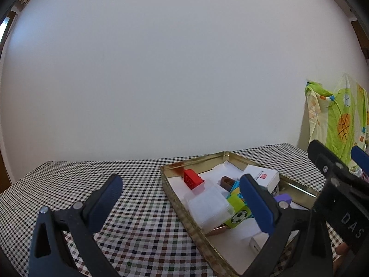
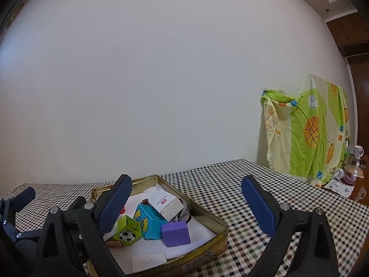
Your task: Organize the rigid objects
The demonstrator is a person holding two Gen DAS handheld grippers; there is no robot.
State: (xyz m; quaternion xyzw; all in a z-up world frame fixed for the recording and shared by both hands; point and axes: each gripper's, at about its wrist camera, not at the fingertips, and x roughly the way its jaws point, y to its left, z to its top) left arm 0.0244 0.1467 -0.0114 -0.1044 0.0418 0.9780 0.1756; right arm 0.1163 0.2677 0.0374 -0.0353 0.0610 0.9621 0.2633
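On the checked tablecloth (image 1: 138, 207) sits a gold tin (image 1: 175, 198) holding the toys: red brick (image 1: 193, 178), clear plastic box (image 1: 207, 205), green football cube (image 2: 128, 232), blue block (image 2: 150, 219), purple block (image 2: 175, 233), white carton (image 2: 165, 204). Left gripper (image 1: 182, 198) and right gripper (image 2: 186, 198) both hang above with fingers spread wide, gripping nothing.

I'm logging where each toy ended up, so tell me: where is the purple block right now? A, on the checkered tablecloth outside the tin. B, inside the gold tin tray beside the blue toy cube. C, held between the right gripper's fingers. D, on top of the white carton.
B: the purple block sits on the white liner inside the gold tin tray, next to the blue toy cube, while the right gripper is open and empty.
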